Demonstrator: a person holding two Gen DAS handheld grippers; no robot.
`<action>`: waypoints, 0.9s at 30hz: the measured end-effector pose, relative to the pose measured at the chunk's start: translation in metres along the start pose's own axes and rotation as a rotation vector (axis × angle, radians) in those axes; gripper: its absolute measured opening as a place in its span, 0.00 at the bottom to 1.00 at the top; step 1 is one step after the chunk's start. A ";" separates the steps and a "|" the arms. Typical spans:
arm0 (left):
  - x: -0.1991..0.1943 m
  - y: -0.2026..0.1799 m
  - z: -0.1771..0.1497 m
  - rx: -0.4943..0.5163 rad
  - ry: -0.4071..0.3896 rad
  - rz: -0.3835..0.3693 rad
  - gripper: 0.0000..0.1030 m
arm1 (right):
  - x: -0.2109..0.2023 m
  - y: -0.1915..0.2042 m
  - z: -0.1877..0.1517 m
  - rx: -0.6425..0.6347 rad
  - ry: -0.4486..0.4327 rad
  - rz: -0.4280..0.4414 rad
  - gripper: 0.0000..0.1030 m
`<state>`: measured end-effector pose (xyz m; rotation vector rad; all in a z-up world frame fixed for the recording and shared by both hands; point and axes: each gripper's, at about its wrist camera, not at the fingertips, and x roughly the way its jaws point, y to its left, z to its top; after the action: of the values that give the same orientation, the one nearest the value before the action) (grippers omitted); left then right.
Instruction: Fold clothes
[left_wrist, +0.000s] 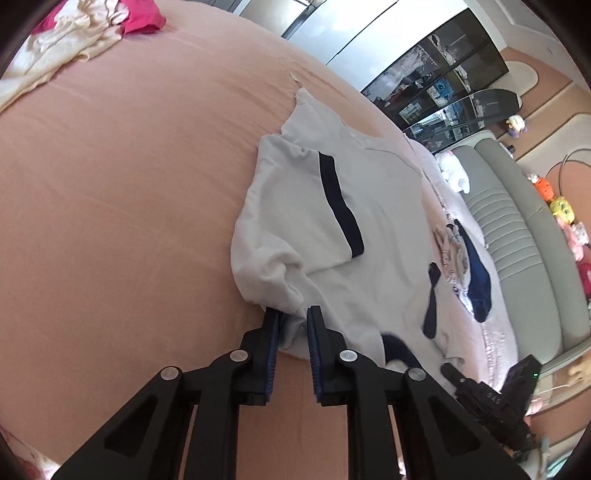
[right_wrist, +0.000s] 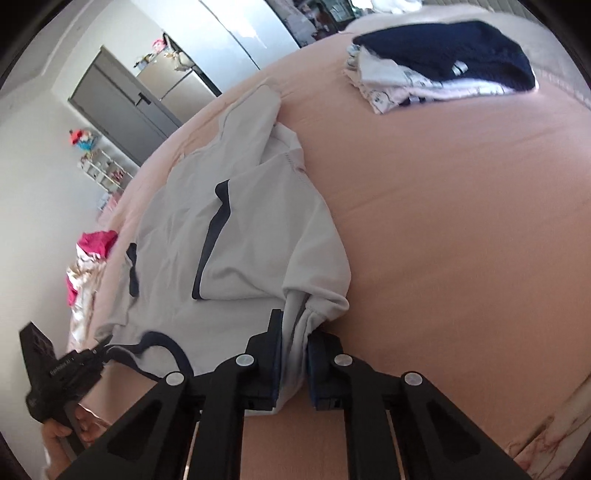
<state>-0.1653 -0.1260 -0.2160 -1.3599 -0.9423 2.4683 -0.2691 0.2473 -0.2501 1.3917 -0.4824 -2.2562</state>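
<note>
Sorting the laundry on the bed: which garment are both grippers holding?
The white shirt with navy sleeve bands, pinched at its near edge by the left gripper and right gripper, not the folded stack or the pink-and-cream heap.

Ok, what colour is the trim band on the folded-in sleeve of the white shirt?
Dark navy, on the sleeve band of the white shirt; clearest in the left wrist view.

Your shirt (left_wrist: 332, 221) is soft matt cloth with dark trim. The sheet (left_wrist: 129, 203) looks smooth, matt. Your grippers (left_wrist: 291, 321) are matt black plastic, metal pins.
</note>
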 end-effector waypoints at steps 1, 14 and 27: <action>0.001 0.004 -0.003 -0.030 0.014 -0.016 0.13 | 0.001 -0.003 -0.001 0.018 0.017 0.019 0.09; 0.000 0.031 -0.003 -0.362 0.022 -0.275 0.49 | 0.020 -0.004 -0.008 0.123 0.098 0.138 0.15; 0.001 -0.024 0.018 0.063 0.149 0.175 0.12 | 0.015 0.026 0.001 -0.162 0.015 -0.098 0.06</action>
<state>-0.1837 -0.1146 -0.1949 -1.6417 -0.7357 2.4521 -0.2706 0.2178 -0.2475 1.3766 -0.2250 -2.3034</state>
